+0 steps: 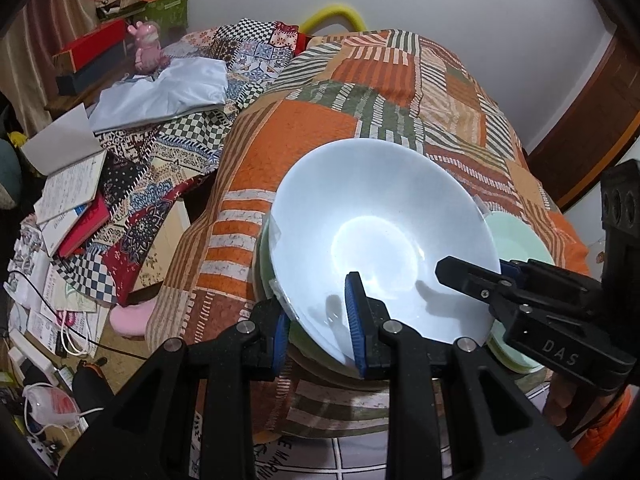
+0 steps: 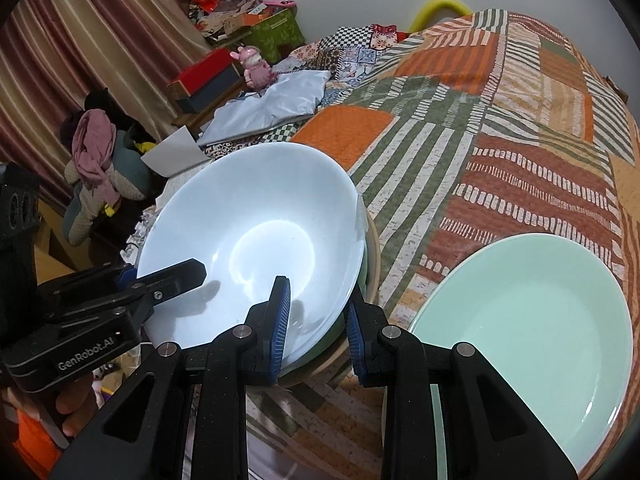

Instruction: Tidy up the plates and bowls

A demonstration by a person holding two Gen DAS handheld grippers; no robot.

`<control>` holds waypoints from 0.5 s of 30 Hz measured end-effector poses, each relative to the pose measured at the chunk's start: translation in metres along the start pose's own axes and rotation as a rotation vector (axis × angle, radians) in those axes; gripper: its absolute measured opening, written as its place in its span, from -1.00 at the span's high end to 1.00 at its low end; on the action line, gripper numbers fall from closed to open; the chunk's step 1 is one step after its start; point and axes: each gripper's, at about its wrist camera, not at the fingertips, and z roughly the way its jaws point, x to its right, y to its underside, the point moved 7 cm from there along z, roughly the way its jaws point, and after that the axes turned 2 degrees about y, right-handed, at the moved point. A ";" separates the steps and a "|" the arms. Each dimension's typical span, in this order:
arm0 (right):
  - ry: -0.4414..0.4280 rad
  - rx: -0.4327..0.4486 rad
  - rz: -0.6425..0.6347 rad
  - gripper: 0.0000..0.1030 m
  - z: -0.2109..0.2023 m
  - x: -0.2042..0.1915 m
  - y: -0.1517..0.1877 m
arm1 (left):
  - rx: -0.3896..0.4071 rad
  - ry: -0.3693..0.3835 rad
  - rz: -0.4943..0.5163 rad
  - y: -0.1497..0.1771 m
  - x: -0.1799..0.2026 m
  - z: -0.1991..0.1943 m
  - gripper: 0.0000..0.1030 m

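Two grippers clamp one pale blue bowl (image 1: pixel 380 236) at centre frame: the left gripper (image 1: pixel 320 320) pinches its near rim, the right gripper (image 2: pixel 316 320) its opposite rim. It sits tilted over a stack of dishes (image 2: pixel 360 280) on the patchwork quilt (image 1: pixel 312 128), beside a mint plate (image 2: pixel 532 328) at lower right. Level it, lower both sides evenly, and release only once it nests.

Open quilt (image 2: pixel 500 128) lies clear beyond the white bowl (image 2: pixel 256 240). The green plate (image 2: pixel 532 320) blocks its right side; books (image 1: pixel 72 200) and cloth clutter the left, apparently lower down.
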 end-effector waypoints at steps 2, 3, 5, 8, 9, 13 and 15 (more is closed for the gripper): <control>0.002 -0.001 -0.006 0.53 -0.001 0.001 0.001 | -0.002 -0.007 0.008 0.000 0.001 0.001 0.49; 0.001 0.000 -0.007 0.52 -0.002 0.002 0.001 | -0.005 -0.006 0.010 0.000 0.001 0.002 0.50; -0.006 0.000 -0.003 0.52 -0.003 0.002 0.003 | -0.012 -0.008 0.011 0.001 0.001 0.004 0.49; -0.011 -0.002 -0.003 0.52 -0.004 0.003 0.004 | -0.011 -0.018 0.017 0.001 0.002 0.006 0.50; -0.014 -0.003 -0.001 0.51 -0.005 0.003 0.004 | -0.011 -0.023 0.021 0.001 0.002 0.006 0.49; -0.018 0.000 0.007 0.50 -0.007 0.005 0.003 | -0.013 -0.038 0.035 0.001 0.003 0.006 0.49; -0.009 0.007 0.002 0.49 -0.009 0.007 0.003 | -0.016 -0.041 0.035 0.001 0.003 0.006 0.50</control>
